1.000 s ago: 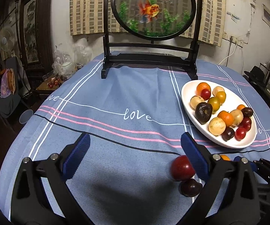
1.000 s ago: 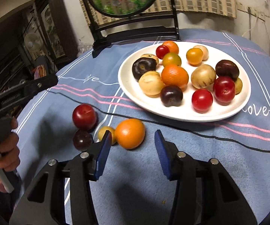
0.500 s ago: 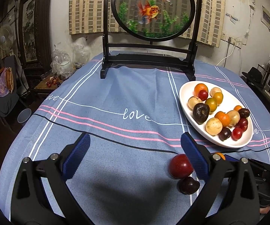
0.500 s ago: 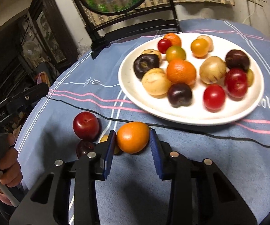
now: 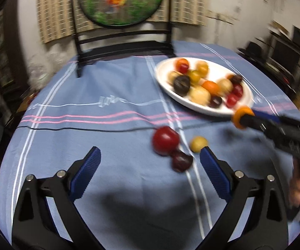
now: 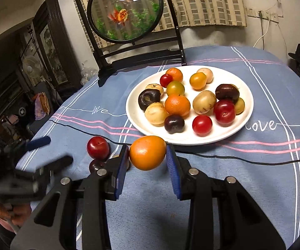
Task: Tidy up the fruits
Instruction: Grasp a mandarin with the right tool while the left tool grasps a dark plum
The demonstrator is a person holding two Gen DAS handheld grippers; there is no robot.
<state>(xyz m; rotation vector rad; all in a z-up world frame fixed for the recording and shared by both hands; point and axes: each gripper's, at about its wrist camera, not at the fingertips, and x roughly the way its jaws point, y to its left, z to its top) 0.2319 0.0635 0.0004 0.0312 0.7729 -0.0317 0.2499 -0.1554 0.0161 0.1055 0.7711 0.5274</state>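
My right gripper is shut on an orange and holds it above the cloth, just in front of the white plate of several fruits. In the left wrist view the orange shows at the plate's near rim. A red plum, a dark plum and a small yellow fruit lie on the blue cloth. My left gripper is open and empty, just short of them. The red plum and dark plum also show in the right wrist view.
A round goldfish screen on a black stand stands at the back of the table. The blue striped cloth covers the round table. Dark furniture stands at the left, beyond the table edge.
My right gripper closed on the orange and lifted it off the cloth toward the plate. My left gripper swung right toward the plums, its view blurred; the small yellow fruit is now uncovered.
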